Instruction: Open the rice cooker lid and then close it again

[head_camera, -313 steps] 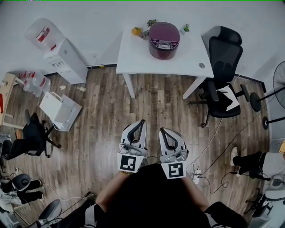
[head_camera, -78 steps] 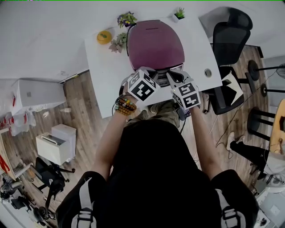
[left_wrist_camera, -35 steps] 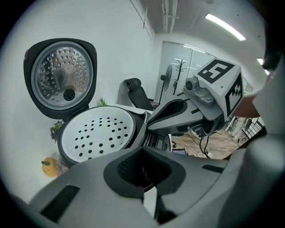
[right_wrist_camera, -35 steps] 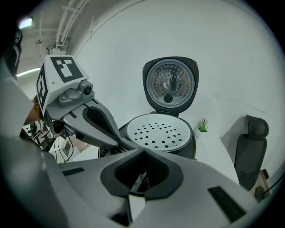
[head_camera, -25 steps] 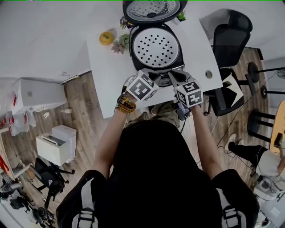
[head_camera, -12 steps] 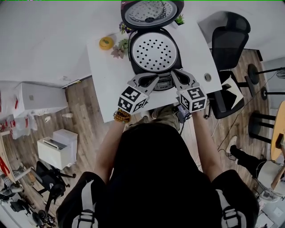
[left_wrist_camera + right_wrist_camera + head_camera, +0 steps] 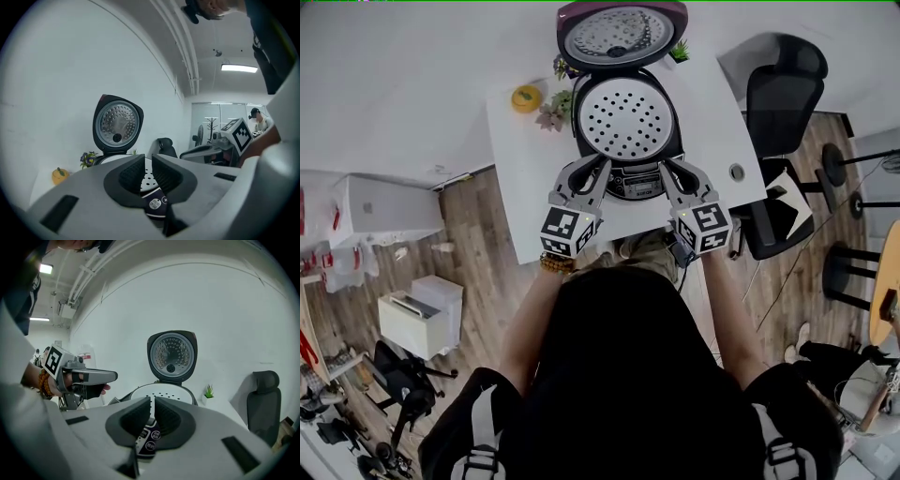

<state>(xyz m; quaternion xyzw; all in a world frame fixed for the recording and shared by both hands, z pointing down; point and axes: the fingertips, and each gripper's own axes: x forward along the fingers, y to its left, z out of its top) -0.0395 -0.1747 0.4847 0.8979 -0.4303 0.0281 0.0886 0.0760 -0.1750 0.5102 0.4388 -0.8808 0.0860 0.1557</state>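
Observation:
The purple rice cooker (image 7: 626, 117) stands on the white table (image 7: 520, 197) with its lid (image 7: 622, 36) raised upright at the back. A white perforated tray covers the pot. Both grippers hover just in front of the control panel (image 7: 639, 181), apart from it. My left gripper (image 7: 598, 167) is shut on nothing; in the left gripper view (image 7: 147, 164) the lid (image 7: 117, 124) shows beyond it. My right gripper (image 7: 667, 167) is also shut and empty. In the right gripper view (image 7: 152, 404) it points at the cooker, lid (image 7: 172, 355) above, with the left gripper (image 7: 112, 376) level at the left.
A yellow ornament (image 7: 524, 97) and a small flower pot (image 7: 555, 103) sit left of the cooker, a tiny green plant (image 7: 680, 51) at its right. A cable hole (image 7: 736, 172) is near the table's right edge. A black office chair (image 7: 778, 94) stands beside it.
The left gripper has pulled back from the cooker's front, risen and swung to point more level. The right gripper has lifted a little. The lid stays up.

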